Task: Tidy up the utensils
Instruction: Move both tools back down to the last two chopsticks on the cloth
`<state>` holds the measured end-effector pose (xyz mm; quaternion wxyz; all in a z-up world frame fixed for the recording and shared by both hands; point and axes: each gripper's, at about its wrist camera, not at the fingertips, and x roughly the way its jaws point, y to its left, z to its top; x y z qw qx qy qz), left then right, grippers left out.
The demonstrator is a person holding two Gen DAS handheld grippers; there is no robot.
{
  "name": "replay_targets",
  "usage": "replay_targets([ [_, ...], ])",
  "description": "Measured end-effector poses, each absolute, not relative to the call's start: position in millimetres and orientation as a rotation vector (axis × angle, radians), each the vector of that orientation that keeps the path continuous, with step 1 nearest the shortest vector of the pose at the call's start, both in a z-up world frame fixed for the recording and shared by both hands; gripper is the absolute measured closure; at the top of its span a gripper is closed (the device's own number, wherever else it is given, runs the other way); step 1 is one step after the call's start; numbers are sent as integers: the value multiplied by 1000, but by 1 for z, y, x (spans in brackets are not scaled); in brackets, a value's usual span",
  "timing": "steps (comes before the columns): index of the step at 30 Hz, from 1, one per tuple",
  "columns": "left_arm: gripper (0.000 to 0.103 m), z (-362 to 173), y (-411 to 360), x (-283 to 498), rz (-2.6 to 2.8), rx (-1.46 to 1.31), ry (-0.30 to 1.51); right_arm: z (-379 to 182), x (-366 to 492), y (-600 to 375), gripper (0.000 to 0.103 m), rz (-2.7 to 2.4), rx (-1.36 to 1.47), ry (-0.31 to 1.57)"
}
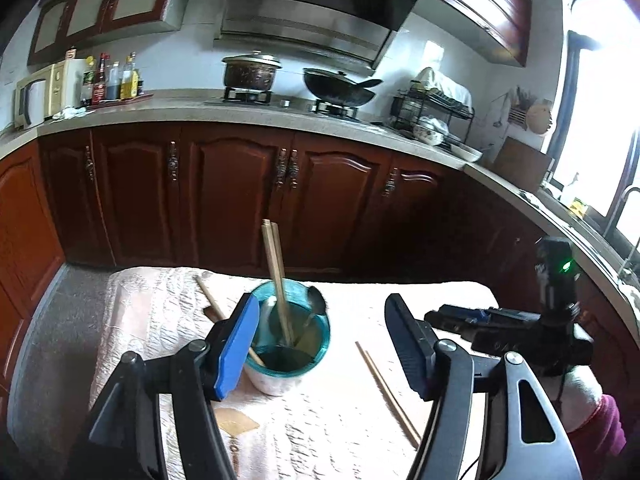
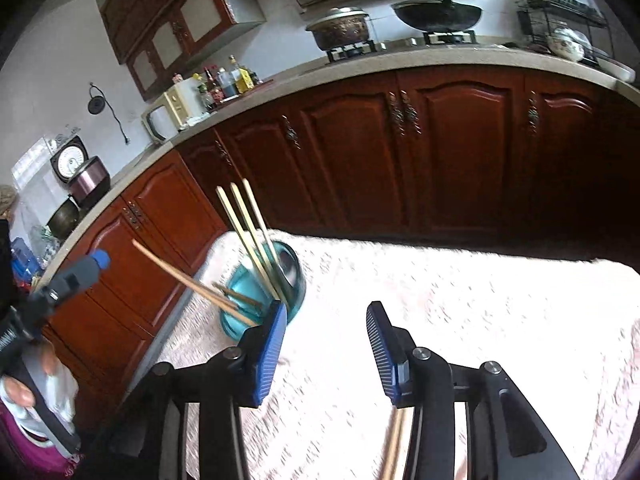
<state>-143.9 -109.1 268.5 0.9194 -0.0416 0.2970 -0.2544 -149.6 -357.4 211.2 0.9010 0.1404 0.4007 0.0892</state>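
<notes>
Left tongs [image 1: 322, 340]: apart, nothing clamped. Teal cup [image 1: 288, 364] just ahead, framed between the fingers and crowding the left pad [image 1: 236, 344]; touching or not, cannot tell. Inside: upright chopsticks [image 1: 276, 272] and a metal spoon [image 1: 316, 304].

Left of the cup: one loose chopstick [image 1: 210, 298], running behind that left pad toward the far edge of the tablecloth [image 1: 160, 300]. Flat or leaning on the cup, cannot tell.

Toward the right finger, near side: a loose pair [image 1: 384, 392] flat on the cloth, well clear of the cup.

Right tongs [image 2: 327, 332]: apart too, empty. Cup off the tip of its left finger and smeared in that view; one chopstick blurred under its right finger.

Risks, judged from this:
- Left pad so close to the cup: any sideways sweep probably tips it. Looks top-heavy with the tall sticks.
- Loose chopstick near the far edge: a nudge likely rolls it off the table.
- Thin round sticks on soft quilted cloth: easy to pinch fabric instead, or squirt the stick out.
- Dropping more into a crowded cup: may lever the standing ones out.
- Both tongs converging on the cup: collision likely.
</notes>
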Motion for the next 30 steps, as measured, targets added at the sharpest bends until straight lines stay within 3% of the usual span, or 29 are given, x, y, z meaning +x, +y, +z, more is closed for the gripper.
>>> replay_targets([
  [8,35,251,-136,-165,-588,-60,667,153,-192,-397,55,72,339,963],
  [12,35,217,-150,-170,-601,-31,747,110,-205,-414,57,30,366,1053],
  [15,35,187,-154,-169,-586,-16,811,85,-205,-416,66,33,382,1107],
  [21,35,142,-152,-162,-551,-21,930,58,-185,-398,70,73,363,1159],
  [30,35,125,-150,-151,-543,-31,985,42,-154,-375,78,46,256,1201],
])
